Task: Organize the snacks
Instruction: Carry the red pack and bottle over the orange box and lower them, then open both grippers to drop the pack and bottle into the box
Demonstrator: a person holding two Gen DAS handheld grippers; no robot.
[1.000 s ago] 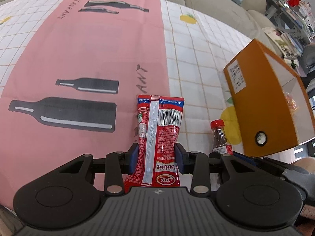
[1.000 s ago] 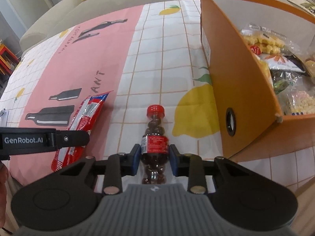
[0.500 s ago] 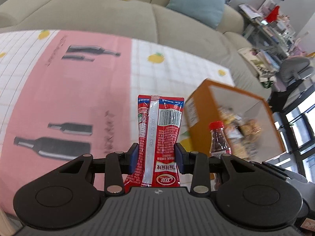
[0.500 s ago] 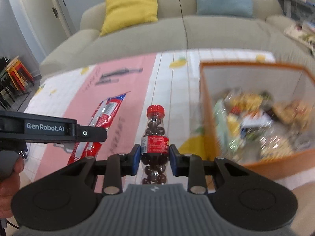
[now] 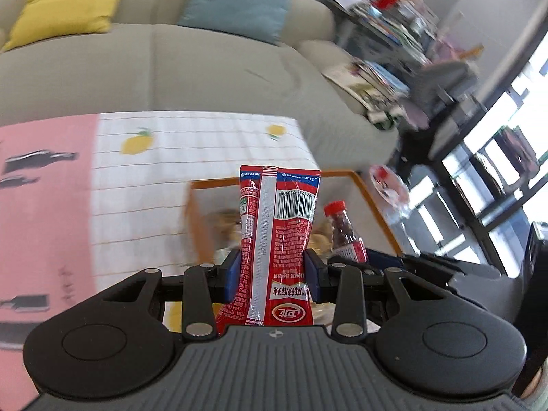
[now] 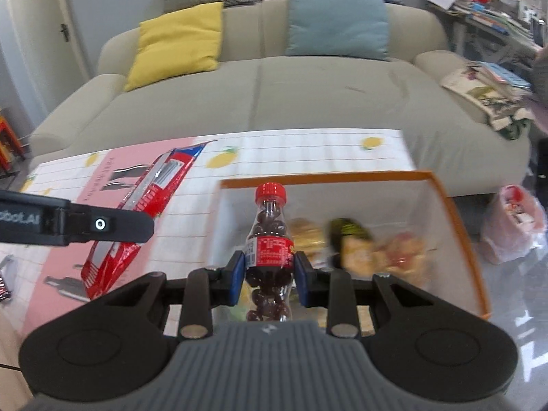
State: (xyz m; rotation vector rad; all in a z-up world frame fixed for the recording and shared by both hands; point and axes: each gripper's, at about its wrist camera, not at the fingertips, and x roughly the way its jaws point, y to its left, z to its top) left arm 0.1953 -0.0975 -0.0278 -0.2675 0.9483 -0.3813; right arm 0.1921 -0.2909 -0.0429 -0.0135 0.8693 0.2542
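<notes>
1. The left gripper grasps a red snack packet by its lower half, blue pads pressed into both sides; the packet stands upright with its barcode toward the camera.
2. The right gripper is clenched on a small clear bottle with a red cap and red label, filled with dark round candies, held upright at its waist.
3. Both snacks hang in the air above the near edge of an open orange box, the packet to the left of the bottle.
4. Inside the box lie blurred bags of snacks, yellow, green and pink.
5. The box sits at the right end of a table under a white checked cloth with lemons and a pink panel printed with black bottles.
6. Beyond the table stands a beige sofa bearing a yellow cushion on the left and a teal cushion on the right.
7. Stacks of magazines crowd the far right.
</notes>
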